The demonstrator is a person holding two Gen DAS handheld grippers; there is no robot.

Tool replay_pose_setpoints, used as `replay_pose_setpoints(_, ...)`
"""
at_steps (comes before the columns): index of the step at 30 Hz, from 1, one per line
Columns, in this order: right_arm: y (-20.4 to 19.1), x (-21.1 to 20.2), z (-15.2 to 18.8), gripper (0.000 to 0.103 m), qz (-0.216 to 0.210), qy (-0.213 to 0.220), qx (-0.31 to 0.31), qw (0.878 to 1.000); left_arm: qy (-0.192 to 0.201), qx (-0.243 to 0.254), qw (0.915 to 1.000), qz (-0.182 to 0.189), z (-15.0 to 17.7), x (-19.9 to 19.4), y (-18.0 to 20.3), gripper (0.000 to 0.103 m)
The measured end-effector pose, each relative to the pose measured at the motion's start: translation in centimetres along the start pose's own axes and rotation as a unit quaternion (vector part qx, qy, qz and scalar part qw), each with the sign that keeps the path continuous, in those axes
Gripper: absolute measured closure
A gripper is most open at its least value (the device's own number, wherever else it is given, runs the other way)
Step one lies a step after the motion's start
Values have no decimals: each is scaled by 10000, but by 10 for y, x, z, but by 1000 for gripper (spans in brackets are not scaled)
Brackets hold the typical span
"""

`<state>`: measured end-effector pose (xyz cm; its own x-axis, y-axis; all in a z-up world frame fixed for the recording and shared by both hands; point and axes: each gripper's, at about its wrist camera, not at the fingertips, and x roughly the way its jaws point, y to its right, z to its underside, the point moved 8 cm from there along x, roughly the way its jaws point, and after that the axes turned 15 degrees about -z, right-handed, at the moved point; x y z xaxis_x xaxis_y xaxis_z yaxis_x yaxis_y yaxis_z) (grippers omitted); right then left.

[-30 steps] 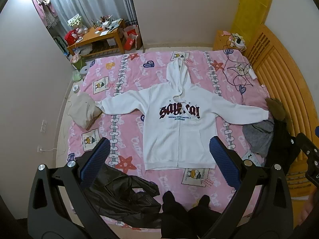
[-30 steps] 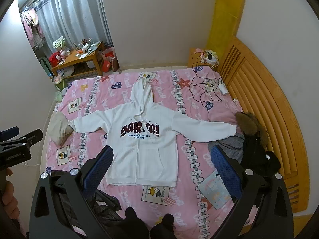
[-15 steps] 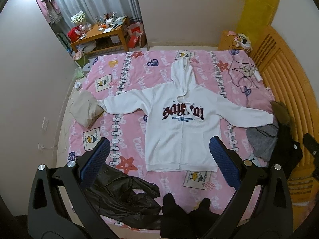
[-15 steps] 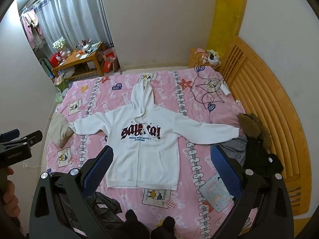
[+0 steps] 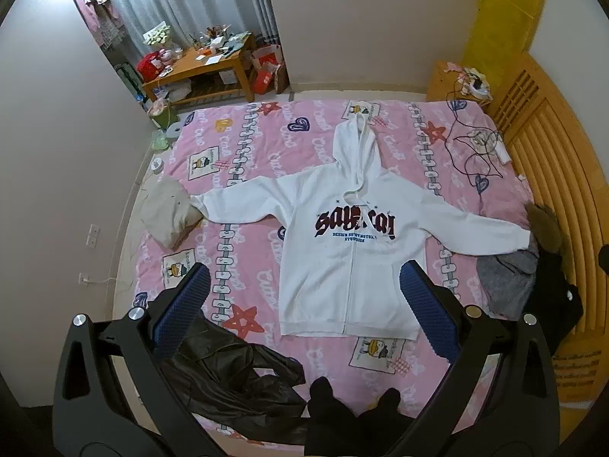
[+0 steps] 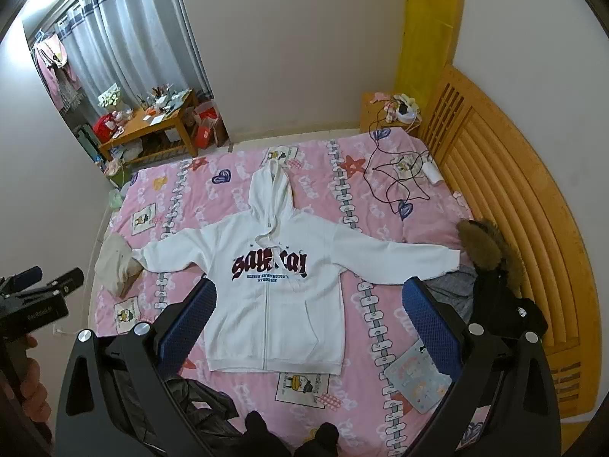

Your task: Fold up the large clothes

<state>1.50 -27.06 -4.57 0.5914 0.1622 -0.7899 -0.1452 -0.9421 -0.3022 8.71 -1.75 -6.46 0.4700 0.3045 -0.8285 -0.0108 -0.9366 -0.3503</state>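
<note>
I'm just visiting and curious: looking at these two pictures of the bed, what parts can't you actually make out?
- Black leather-like jacket: partly behind the left gripper in the left wrist view.
- Small blue lettering on the white zip hoodie: too small to read in either view.
- Clutter on the wooden desk: too small and distant to identify.
- Dark fur-trimmed coat: partly behind the right gripper in the right wrist view.

Drifting slightly relative to the white hoodie (image 5: 354, 247), both views sliding it toward the right and a little nearer. Slipping out at the right edge of the left wrist view: the right hand-held gripper (image 6: 304, 316), only a dark sliver remaining there.
</note>
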Motion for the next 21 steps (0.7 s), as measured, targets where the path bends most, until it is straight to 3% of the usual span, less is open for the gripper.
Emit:
replay_pose_setpoints(8,17,26,2,8,101,-52,63,9999,-73,-96,9999,-61,-1,32,1,6)
replay_pose_setpoints(13,25,75,3,8,227,-111,185,9995,-262,-128,9996,-70,-2,87,-2,6)
replay_pose_setpoints(17,28,134,4,8,344,-66,197,9992,-380,-220,9990,17,-3,163,-12,6)
replay_pose_setpoints(21,23,222,11,8,332,157,205,9991,-445,-395,9982,-28,-5,270,-28,6)
